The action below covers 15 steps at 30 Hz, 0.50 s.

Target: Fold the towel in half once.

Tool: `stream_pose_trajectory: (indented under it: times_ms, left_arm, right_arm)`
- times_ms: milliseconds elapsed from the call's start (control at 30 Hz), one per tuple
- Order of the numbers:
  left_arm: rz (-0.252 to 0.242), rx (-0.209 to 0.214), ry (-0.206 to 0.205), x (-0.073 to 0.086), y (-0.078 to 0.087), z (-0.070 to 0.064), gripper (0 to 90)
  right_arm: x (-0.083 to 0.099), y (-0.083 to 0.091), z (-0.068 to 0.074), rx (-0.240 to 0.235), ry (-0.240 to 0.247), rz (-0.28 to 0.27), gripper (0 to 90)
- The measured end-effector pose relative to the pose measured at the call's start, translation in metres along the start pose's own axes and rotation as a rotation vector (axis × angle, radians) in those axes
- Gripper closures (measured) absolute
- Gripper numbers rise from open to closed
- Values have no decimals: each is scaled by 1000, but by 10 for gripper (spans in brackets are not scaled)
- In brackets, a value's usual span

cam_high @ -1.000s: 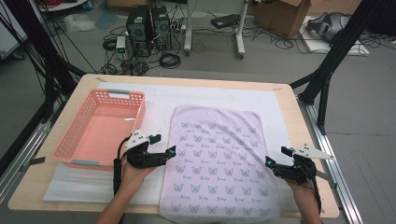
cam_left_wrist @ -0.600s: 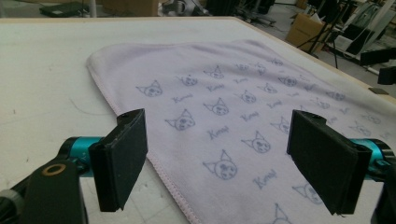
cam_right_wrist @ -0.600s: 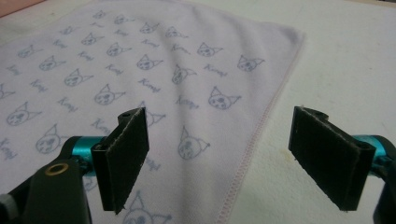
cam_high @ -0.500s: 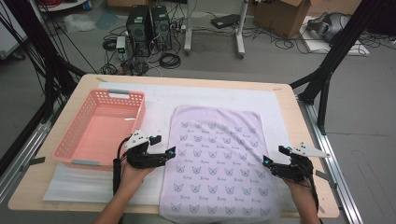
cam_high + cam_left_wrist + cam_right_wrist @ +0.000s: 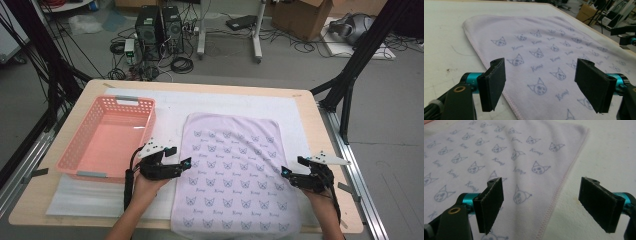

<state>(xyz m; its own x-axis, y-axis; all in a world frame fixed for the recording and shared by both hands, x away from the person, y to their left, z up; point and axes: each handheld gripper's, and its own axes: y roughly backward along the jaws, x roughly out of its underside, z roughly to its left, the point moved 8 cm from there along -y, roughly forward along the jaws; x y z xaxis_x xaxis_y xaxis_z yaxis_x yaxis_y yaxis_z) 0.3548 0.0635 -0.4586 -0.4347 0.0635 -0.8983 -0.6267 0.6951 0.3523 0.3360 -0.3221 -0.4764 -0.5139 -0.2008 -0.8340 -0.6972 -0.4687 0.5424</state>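
The towel [image 5: 235, 172] lies flat in the middle of the table [image 5: 320, 120], pale lilac with small cat faces printed over it, its long side running from twelve o'clock down to six. Its near edge hangs right at the table's front lip, and the bottom of the high view cuts it off there, so how much drapes over is hard to say.

At nine o'clock of the towel sits the left gripper [image 5: 186, 162], jaws spread wide, tips at the cloth's left hem. In the left gripper view the hem [image 5: 499, 82] runs up between the two black pads, one pad over bare mat [image 5: 446, 37], the other over cloth; whether either pad touches the surface is not clear.

At three o'clock, the right gripper [image 5: 285, 172] also stands open, tips at the right hem. The right gripper view shows the stitched edge [image 5: 556, 197] passing between the spread jaws, nothing pinched.

A pink basket [image 5: 80, 160] rests at nine o'clock of the table, just beside the left hand [image 5: 145, 185], which covers part of its near corner. The far right gripper appears in the left gripper view at two o'clock, small and partly cut by the frame.
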Motion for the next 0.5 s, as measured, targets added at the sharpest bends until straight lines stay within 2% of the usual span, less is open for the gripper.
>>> stream_pose_trajectory:
  times_ms: [67,133,167,200,267,400,500]
  left_arm:
    - [9,-6,8,-3,-6,1,253]
    - [17,-4,41,-4,-14,2,251]
    - [39,-13,32,-5,-18,3,249]
    - [48,-23,17,-7,-22,4,247]
    - [58,-37,13,-12,-29,8,245]
    - [88,-108,18,-22,-45,24,245]
    - [107,-144,27,-27,-57,37,253]
  right_arm:
    - [-1,-2,-2,-7,-6,2,190]
    - [-2,-5,-3,-14,-7,13,190]
    - [-3,-7,-4,-16,-9,17,190]
    - [-4,-9,-6,-15,-11,21,190]
    - [-7,-14,-9,-11,-21,30,191]
    - [-15,-25,-17,3,-35,47,194]
    - [-22,-33,-22,14,-44,61,202]
